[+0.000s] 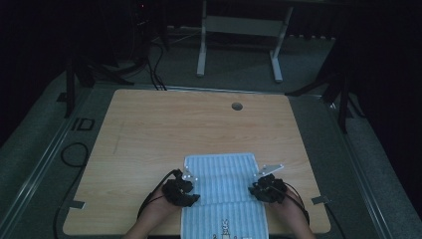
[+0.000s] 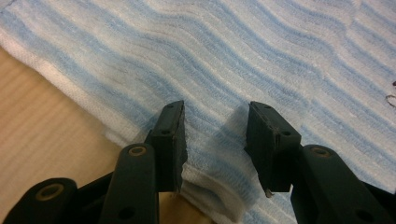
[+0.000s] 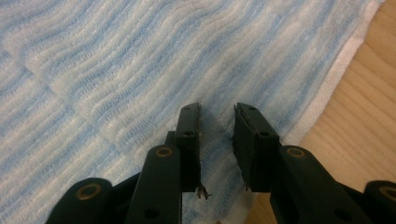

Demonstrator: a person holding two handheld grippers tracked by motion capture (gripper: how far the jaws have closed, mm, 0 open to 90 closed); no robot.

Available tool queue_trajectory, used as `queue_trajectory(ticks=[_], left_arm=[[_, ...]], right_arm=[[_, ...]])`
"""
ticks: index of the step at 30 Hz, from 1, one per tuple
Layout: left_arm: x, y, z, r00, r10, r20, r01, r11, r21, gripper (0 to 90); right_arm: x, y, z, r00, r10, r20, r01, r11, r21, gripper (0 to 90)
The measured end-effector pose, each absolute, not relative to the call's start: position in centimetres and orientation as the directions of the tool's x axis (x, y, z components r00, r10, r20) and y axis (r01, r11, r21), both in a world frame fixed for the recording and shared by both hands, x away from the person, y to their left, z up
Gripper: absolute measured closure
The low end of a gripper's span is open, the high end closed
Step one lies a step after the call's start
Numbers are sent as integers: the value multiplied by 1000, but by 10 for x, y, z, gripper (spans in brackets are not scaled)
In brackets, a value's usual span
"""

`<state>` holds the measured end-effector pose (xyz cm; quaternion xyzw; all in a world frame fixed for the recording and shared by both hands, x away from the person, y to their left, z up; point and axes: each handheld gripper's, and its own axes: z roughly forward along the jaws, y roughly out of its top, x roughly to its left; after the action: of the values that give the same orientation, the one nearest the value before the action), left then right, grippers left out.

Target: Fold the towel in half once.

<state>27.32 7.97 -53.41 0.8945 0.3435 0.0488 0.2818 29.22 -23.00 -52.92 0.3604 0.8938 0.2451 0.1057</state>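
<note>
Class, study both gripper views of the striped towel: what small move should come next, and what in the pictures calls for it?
Probably close both grippers. The left gripper and right gripper each sit with jaws apart over an edge of the blue-striped towel, cloth lying between them. Nothing is pinched yet, so gripping seems needed before any lift or fold.

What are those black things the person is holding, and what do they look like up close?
They are handheld grippers. The left gripper and right gripper are black and chunky, each topped by a pale grey three-cornered plate, with a thin black cable looping back toward the person. Up close, the left gripper has two flat black jaws on rounded arms with brass-coloured pivot rivets; the right gripper matches it. No sleeves are visible.
</note>
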Motion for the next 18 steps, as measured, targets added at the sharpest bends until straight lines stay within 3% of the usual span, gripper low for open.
queue_trajectory(ticks=[18], left_arm=[[329, 84, -534, 734, 671, -104, 609, -582, 539, 569]], right_arm=[[343, -222, -527, -695, 718, 11, 631, 603, 488, 702]])
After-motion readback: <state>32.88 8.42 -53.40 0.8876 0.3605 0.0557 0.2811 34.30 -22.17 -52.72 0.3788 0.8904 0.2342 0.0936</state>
